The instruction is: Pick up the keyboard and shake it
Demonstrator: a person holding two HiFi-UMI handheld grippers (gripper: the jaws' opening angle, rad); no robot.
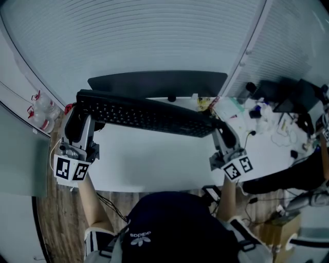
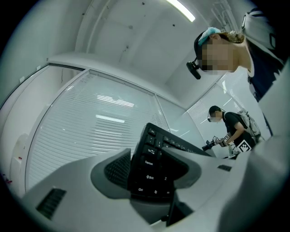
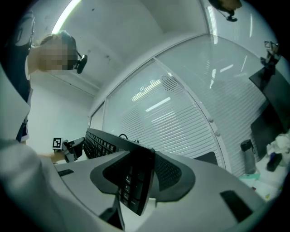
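While the keyboard (image 1: 146, 114) hung clear above the white table (image 1: 154, 169), tilted w/ its keys toward you, your left gripper (image 1: 83, 112) was clamped on its left end & your right gripper (image 1: 222, 129) on its right end, jaws pressed onto the edges. Pick-up looked done. The shake was what remained, tho one moment couldn't show if you were mid-shake. Desk clutter (image 1: 267, 110) sat well apart, far right.

1. White slatted blinds (image 1: 144, 36) span the upper frame.
2. A white table (image 1: 154, 169) fills the centre.
3. Wood-grain floor (image 1: 59, 221) shows at lower left.
4. A cluttered desk (image 1: 262, 141) sits at right.
5. A ceiling light strip (image 2: 181, 10) glows at the left gripper view's top.
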